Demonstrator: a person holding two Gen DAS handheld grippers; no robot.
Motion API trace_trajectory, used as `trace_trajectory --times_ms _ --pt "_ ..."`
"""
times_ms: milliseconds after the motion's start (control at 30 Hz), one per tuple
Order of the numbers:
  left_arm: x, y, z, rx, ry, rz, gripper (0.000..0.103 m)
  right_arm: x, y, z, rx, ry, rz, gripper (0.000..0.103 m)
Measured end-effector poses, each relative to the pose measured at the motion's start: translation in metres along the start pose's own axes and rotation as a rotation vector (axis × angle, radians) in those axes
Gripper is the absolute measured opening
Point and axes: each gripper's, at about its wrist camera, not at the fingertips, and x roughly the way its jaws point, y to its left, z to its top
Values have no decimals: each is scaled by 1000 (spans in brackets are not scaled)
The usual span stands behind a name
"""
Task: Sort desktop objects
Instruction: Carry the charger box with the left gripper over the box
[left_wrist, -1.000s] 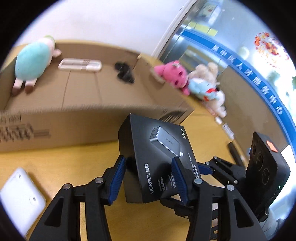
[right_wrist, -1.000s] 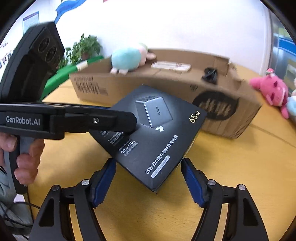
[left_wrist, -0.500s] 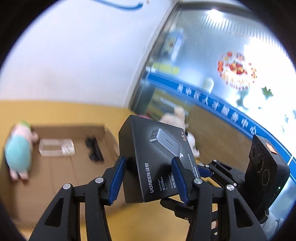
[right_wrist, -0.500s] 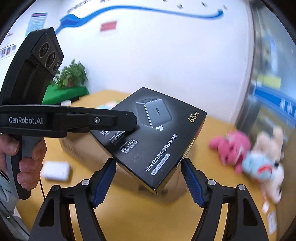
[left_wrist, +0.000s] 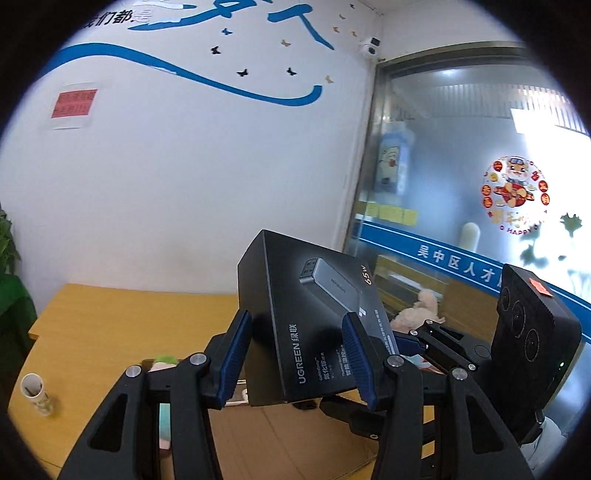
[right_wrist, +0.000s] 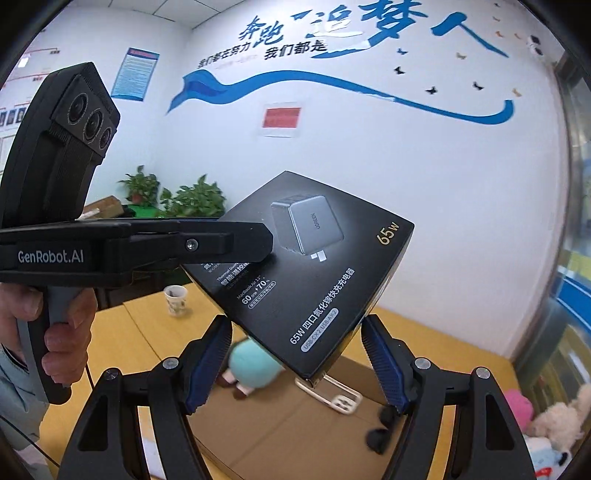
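The left gripper (left_wrist: 301, 363) clamps its blue-padded fingers (left_wrist: 236, 356) on the black cardboard UGREEN charger box (left_wrist: 314, 325), holding it tilted in the air above the open brown cardboard carton (right_wrist: 295, 424). The right gripper (right_wrist: 297, 363) stands open, its pads apart on either side of the box's lower corner without touching it. In the carton lie a teal plush toy (right_wrist: 249, 363) and a clear plastic case (right_wrist: 332, 397).
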Motion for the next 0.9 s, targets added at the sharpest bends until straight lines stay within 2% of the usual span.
trace_trajectory --times_ms 200,300,533,600,733,900 --pt "19 48 -24 -61 96 123 49 75 21 -9 68 67 150 72" --pt "41 69 -49 -100 185 155 49 112 24 -29 123 136 201 72" --pt "92 101 -113 -190 397 181 49 189 25 -99 255 362 291 71" --pt "100 110 -132 -238 445 193 49 202 27 -118 307 429 327 72" --pt "106 115 -155 -247 515 227 49 215 35 -152 358 542 387 72" --pt "112 121 -175 -273 600 260 49 227 44 -170 390 654 413 71"
